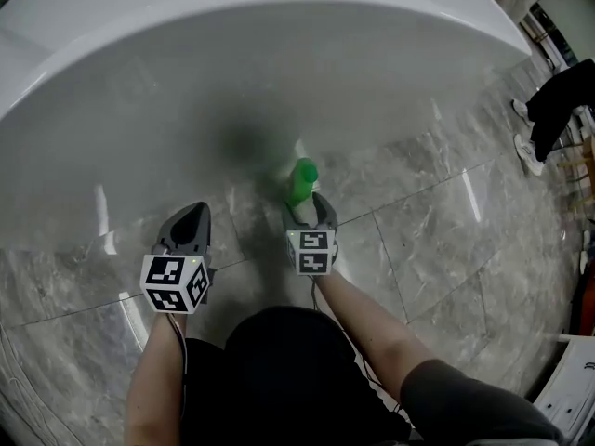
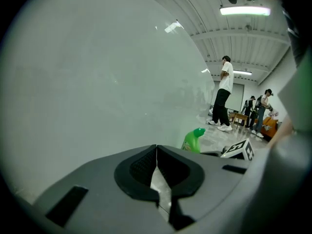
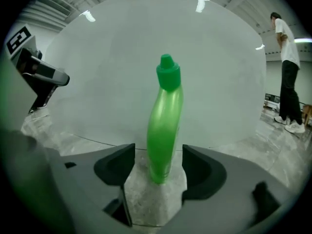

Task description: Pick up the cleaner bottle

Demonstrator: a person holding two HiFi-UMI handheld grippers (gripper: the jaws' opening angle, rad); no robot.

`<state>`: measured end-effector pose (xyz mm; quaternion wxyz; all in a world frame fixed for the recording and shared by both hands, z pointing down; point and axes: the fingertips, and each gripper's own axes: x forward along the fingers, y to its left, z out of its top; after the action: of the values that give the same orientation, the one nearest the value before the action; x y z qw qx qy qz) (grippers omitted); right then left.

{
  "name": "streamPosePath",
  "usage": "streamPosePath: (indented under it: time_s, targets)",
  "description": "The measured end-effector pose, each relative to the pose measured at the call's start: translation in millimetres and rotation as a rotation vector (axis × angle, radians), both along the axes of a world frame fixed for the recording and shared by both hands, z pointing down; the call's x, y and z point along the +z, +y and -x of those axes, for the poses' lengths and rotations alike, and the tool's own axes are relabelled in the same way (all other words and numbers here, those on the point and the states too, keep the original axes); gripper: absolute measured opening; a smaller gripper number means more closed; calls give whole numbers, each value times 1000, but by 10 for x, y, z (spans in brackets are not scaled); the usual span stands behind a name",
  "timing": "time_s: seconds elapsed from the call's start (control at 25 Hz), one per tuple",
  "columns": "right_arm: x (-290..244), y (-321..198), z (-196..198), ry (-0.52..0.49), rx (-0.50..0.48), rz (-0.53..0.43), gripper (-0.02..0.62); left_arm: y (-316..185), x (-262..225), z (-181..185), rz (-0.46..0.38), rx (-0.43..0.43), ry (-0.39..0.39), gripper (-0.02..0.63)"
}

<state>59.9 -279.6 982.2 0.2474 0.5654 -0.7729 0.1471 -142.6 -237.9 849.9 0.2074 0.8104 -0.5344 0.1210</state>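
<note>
Closest in, the left gripper [image 2: 156,152] has its jaws pressed together, and its cube [image 1: 174,284] carries black-and-white square markers. Beside it, the right gripper [image 3: 158,169] has its jaws spread. The cleaner bottle [image 3: 165,121] stands upright between them, with a gap showing on its left side. It is slim and bright green with a green angled cap, and its label is too small to read. It stands on a glossy grey marble-tile floor [image 1: 437,212], just before a big white curved tub wall [image 1: 279,63]. Far off, a person [image 2: 223,99] stands under ceiling strip lights [image 2: 243,10].
</note>
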Motion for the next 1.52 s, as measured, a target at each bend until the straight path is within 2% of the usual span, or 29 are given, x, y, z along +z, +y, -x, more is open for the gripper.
streamPosePath:
  time_s: [0.24,0.56,1.0,1.12,1.32,1.52]
  targets:
    - [255,-228,114,-68,42,25,290,12,122,114,-4,-26,2,14]
    - [322,-504,33,-85,86,-7,289,-46,110,186,-3,-64,-22,14]
    - [319,-590,-44,-10,18,-28,273,-128,162,71,27,-76,-28,14]
    - [331,-602,-15,-22,0,-31,221,-123,149,66,32,-80,-22,14]
    - [346,-722,-25,-46,-24,-46,213,-147,112,91,15,-75,-35,14]
    - [359,-738,-43,-89,-60,4,207,-47,162,181,32,-105,-22,14]
